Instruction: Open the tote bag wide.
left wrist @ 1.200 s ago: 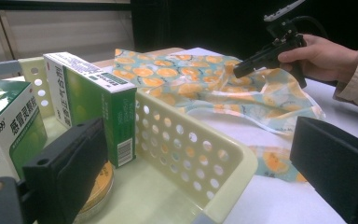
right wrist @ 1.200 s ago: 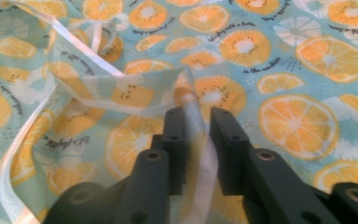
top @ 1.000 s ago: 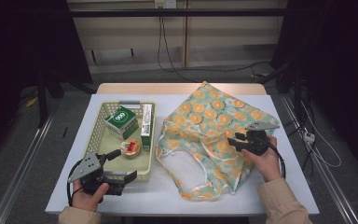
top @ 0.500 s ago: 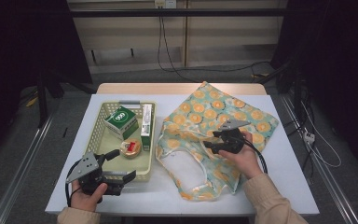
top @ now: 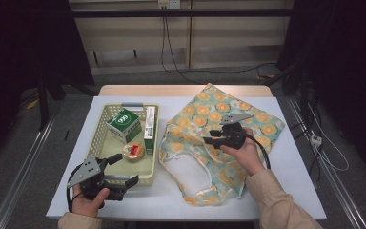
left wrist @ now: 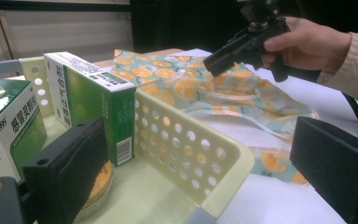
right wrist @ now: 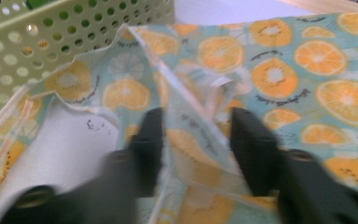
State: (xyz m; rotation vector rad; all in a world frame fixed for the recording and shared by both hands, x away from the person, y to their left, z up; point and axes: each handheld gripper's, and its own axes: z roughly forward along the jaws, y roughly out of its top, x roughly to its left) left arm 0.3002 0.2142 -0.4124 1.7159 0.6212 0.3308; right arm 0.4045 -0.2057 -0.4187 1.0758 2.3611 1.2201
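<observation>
Orange-slice printed fabric: the tote bag lies flat on the white desk, directly beside the perforated basket, on the side away from the left gripper. One bag edge touches the basket's wall, seen up close in the right gripper view.

Right gripper hovers over the middle of the bag, jaws pointing toward the basket. The jaws have just been opening. In the right gripper view a raised fold of the bag's rim stands between them; the frame is blurred, and the pads look apart from the cloth rather than pressing it, so the grip reads as released. The left gripper view shows the same gripper low over the bag, held in a hand with a beige sleeve.

Left gripper sits at the basket's near corner, held by the left hand. Its jaws are spread wide and straddle the basket's near wall: one pad inside the basket, the other outside over the desk. Nothing gripped.

Basket contents: a green-and-white carton, a tall narrow green box against the wall nearest the bag, and a round tin nearest the left gripper. All three stand well apart from the right gripper.
</observation>
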